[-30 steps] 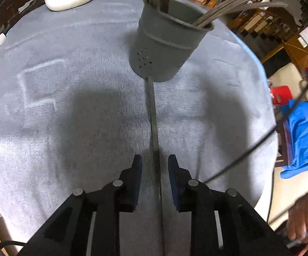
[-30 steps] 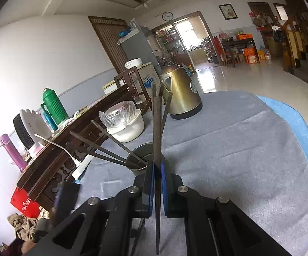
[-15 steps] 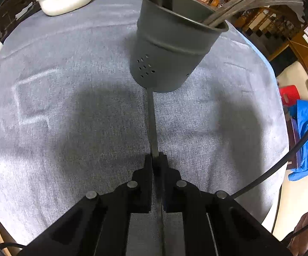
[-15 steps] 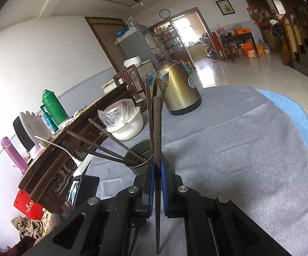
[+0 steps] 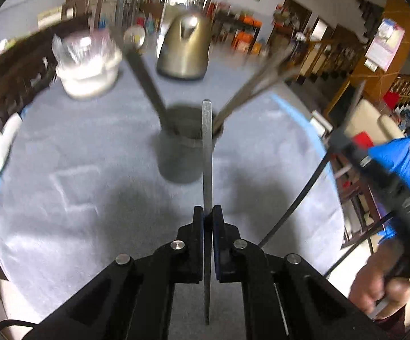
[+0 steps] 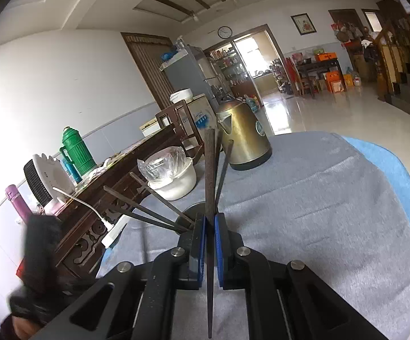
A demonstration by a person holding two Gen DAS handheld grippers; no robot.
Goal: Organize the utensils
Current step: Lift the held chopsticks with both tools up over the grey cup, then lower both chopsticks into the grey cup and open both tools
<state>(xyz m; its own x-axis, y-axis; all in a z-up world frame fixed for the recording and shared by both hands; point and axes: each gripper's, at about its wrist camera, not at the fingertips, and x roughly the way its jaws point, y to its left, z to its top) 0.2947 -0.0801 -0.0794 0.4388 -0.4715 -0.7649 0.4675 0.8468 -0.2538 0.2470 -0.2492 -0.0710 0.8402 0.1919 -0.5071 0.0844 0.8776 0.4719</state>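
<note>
A: Where is the utensil?
B: A flat metal utensil (image 5: 207, 153) is clamped between the pads of the left gripper (image 5: 208, 218), jaws tight on it. It sticks out ahead, its tip in line with the grey holder (image 5: 176, 155), clear of the cloth.

A: And the other gripper?
B: The right gripper (image 6: 209, 226) is pinched on a second utensil (image 6: 210, 175), a dark flat strip running up between its blue pads and trailing back under the body.

A: What is in the holder?
B: Several utensils (image 5: 145, 68) lean out of it, fanning left and right. From the right wrist view the holder (image 6: 189, 214) shows just past the fingertips, mostly hidden.

A: What is around it?
B: The holder stands on a round table under a grey cloth (image 5: 77, 192). Beyond it sit a brass kettle (image 5: 186, 48) and a white bowl (image 5: 88, 73) with crumpled plastic in it. At the lower right of the left view a hand (image 5: 375, 291) grips the other gripper's handle; that view is blurred.
</note>
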